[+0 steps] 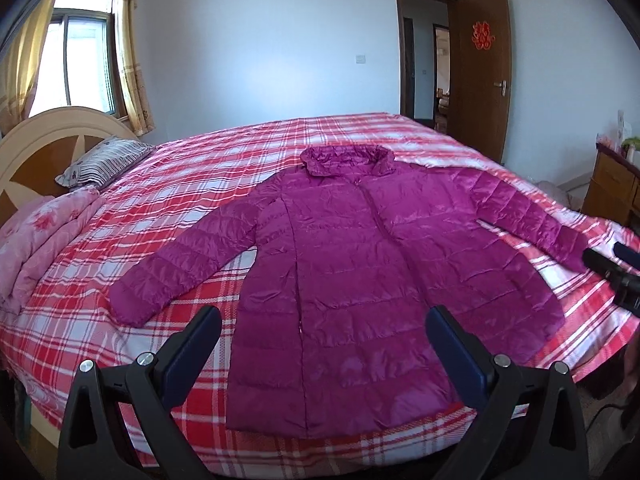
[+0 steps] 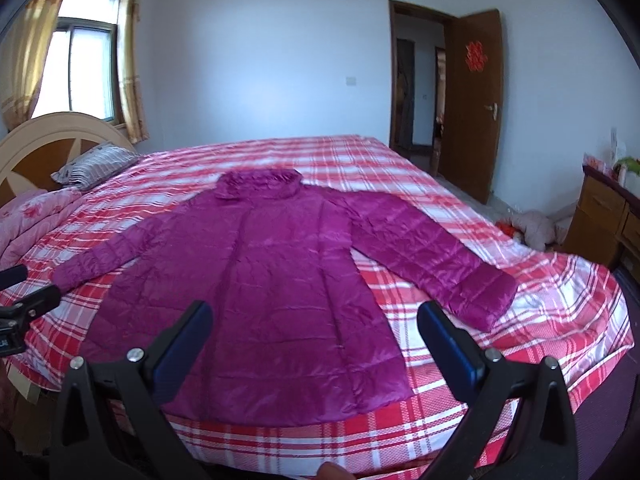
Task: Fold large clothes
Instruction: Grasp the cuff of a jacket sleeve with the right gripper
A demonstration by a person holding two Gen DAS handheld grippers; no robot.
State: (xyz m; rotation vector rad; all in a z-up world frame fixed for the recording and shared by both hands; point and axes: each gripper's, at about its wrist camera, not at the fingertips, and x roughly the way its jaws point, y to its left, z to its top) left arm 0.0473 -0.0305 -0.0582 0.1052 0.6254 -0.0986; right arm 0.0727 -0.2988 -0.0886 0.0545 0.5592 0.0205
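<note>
Left wrist: glossy quilted magenta jacket (image 1: 360, 280), flat.

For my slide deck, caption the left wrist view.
Open left gripper above a magenta quilted puffer jacket spread flat on a red-and-white plaid bed.

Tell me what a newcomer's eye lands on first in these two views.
A shiny magenta quilted puffer coat lies flat, front up, sleeves spread, on the red-and-white plaid bedspread. Both black two-finger grippers, left gripper and right gripper, hover open above the coat's hem, touching nothing. Behind, a brown wooden door stands open on the right.
</note>
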